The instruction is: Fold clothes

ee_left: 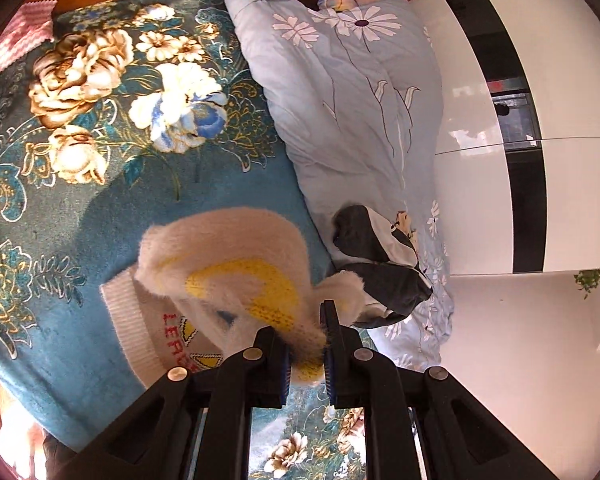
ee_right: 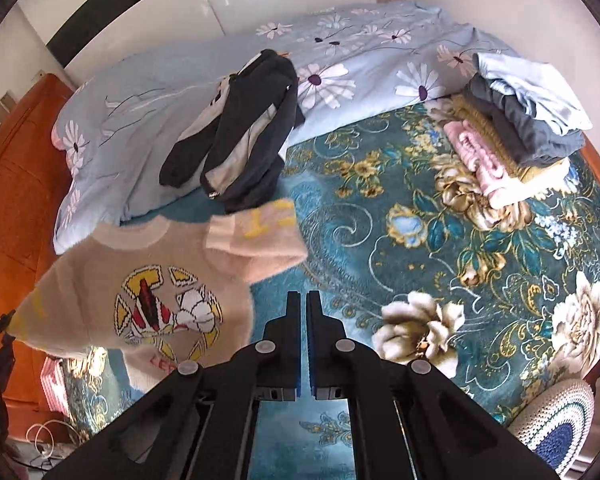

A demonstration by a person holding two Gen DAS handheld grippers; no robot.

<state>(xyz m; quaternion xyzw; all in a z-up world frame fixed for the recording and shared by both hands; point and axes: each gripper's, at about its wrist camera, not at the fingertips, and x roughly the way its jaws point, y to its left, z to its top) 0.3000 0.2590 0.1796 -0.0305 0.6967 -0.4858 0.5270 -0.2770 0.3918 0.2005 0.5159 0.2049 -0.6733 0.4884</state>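
The left gripper (ee_left: 307, 344) is clamped on a fuzzy fold of the cream sweater (ee_left: 236, 276), which bunches up just ahead of its fingers and trails down onto the bed (ee_left: 100, 208). The right gripper (ee_right: 303, 304) hangs with its fingers pressed together and holding nothing; the sweater (ee_right: 140, 300) lies just to its left, badge side up, one sleeve flopped over ahead of the fingers. Farther ahead, a dark garment (ee_right: 244, 132) sprawls across the pale blue quilt (ee_right: 360, 52). Well off to its right sits a stack of folded clothes (ee_right: 516, 128).
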